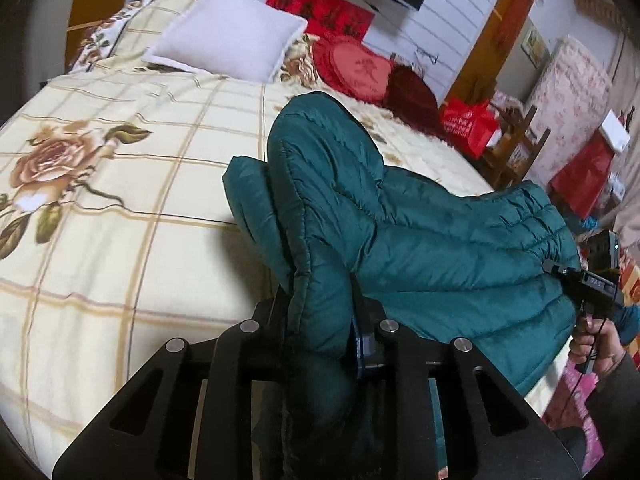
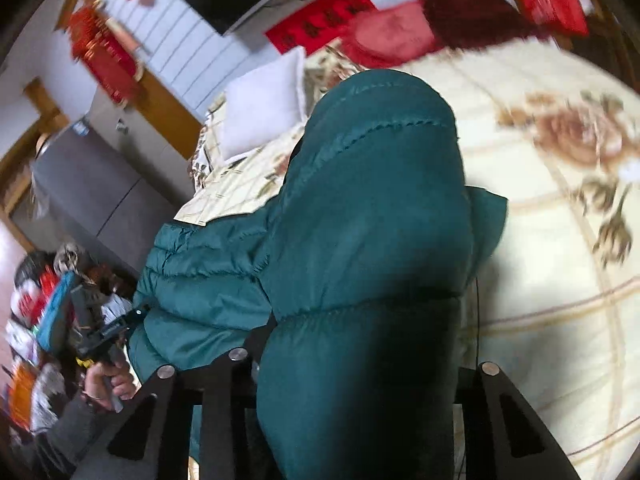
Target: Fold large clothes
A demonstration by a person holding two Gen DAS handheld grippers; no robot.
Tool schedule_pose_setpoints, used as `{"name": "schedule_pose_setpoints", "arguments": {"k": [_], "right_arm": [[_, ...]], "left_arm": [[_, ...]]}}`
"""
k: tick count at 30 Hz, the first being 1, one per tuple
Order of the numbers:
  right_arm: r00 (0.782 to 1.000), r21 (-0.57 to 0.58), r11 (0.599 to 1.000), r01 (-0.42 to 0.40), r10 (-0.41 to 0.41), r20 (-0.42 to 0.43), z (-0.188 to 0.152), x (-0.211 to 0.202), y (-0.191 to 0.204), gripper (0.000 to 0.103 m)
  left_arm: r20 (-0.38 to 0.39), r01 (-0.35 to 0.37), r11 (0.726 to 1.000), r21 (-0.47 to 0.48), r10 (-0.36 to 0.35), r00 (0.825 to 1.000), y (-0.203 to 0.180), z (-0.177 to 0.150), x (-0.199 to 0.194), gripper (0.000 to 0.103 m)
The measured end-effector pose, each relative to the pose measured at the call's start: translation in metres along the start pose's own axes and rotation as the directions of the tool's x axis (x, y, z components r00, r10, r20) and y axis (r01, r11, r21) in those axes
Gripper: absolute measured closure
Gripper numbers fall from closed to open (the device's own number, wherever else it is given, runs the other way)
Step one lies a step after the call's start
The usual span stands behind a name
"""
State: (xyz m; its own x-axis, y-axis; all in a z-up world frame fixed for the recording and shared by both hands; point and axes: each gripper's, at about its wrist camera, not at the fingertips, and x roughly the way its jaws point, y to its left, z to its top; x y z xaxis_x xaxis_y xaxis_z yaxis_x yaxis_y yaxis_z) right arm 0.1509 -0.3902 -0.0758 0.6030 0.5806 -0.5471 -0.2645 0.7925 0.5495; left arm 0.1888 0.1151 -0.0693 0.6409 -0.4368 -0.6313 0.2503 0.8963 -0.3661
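A teal quilted puffer jacket [image 1: 420,232] is lifted off the bed [image 1: 100,208], with one part standing up in a hump. My left gripper [image 1: 320,308] is shut on a thick fold of it, which bulges out between the fingers. At the right edge of the left wrist view, a hand [image 1: 592,344] holds my right gripper [image 1: 554,268], which pinches the jacket's far edge. In the right wrist view the jacket [image 2: 368,220] drapes over the right gripper's fingers and hides them. My left gripper [image 2: 138,314] bites the jacket at the lower left there.
The bed carries a cream plaid blanket with rose prints, a white pillow [image 1: 228,32] and red round cushions [image 1: 360,68] at its head. A red bag [image 1: 468,124] and a wooden chair [image 1: 516,144] stand beside it. A grey cabinet [image 2: 100,192] stands on the other side.
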Motion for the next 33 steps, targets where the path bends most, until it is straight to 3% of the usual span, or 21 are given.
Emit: {"name": "schedule_pose_setpoints", "arguments": {"k": [10, 13, 16, 19, 21, 23, 25, 29, 33], "right_arm": [[0.998, -0.206, 0.977, -0.058, 0.058, -0.007, 0.008, -0.053, 0.08, 0.069], [0.996, -0.256, 0.963, -0.086, 0.081, -0.03, -0.001, -0.058, 0.094, 0.069], [0.995, -0.258, 0.961, -0.098, 0.088, -0.051, -0.013, -0.036, 0.09, 0.069], [0.995, -0.208, 0.975, -0.082, 0.067, -0.078, -0.027, -0.001, 0.068, 0.068], [0.994, -0.152, 0.987, -0.052, 0.036, -0.103, -0.033, 0.018, 0.053, 0.059], [0.99, 0.01, 0.996, -0.085, 0.086, -0.112, -0.037, 0.025, 0.024, 0.047], [0.985, 0.161, 0.981, -0.11, 0.129, -0.114, -0.038, 0.025, 0.003, 0.045], [0.986, 0.256, 0.959, -0.121, 0.145, -0.08, -0.033, 0.003, -0.01, 0.045], [1.0, 0.233, 0.972, 0.0, -0.004, 0.015, -0.028, -0.049, 0.0, 0.044]], "left_arm": [[0.097, -0.004, 0.999, -0.048, 0.009, 0.995, -0.006, -0.031, -0.115, 0.081], [0.094, -0.025, 0.997, -0.075, 0.032, 0.995, 0.004, -0.045, -0.118, 0.081], [0.078, -0.068, 0.995, -0.074, 0.073, 0.994, 0.016, -0.054, -0.098, 0.081], [0.028, -0.096, 0.988, -0.119, 0.1, 0.995, 0.038, -0.066, -0.072, 0.077], [0.027, -0.081, 0.982, -0.171, 0.087, 0.996, 0.049, -0.071, -0.07, 0.071], [0.028, -0.097, 0.98, -0.175, 0.104, 0.994, 0.049, -0.07, -0.073, 0.06], [0.012, -0.122, 0.981, -0.154, 0.125, 0.992, 0.047, -0.069, -0.075, 0.047], [0.033, -0.133, 0.978, -0.163, 0.14, 0.99, 0.054, -0.06, -0.093, 0.044], [0.126, -0.188, 0.964, -0.185, 0.213, 0.969, 0.048, -0.043, -0.124, 0.044]]}}
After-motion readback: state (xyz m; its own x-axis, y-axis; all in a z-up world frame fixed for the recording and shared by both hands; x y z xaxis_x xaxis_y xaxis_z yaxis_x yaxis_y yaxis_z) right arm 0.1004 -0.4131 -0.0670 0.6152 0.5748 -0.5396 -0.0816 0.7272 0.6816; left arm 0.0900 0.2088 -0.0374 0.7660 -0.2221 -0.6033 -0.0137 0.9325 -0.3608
